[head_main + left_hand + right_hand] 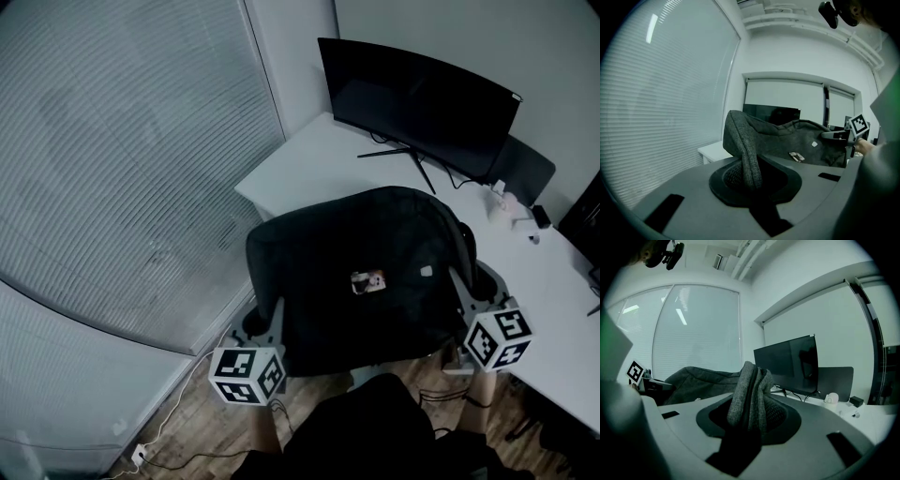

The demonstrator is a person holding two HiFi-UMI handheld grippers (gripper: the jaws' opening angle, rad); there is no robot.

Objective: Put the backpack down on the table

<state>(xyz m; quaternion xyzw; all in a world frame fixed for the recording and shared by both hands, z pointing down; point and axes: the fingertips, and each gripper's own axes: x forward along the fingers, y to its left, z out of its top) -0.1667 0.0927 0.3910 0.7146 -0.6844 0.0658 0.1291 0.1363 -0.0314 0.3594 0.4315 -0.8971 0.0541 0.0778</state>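
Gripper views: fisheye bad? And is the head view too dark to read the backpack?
Left gripper view: strong fisheye, black corners, blinds bow. Right gripper view: same vignette, bright streaks glare on the window. Head view: dim, backpack nearly black with little fabric detail, but not blurred.

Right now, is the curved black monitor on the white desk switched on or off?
Off, apparently: the curved black monitor shows a wholly dark screen, no glow.
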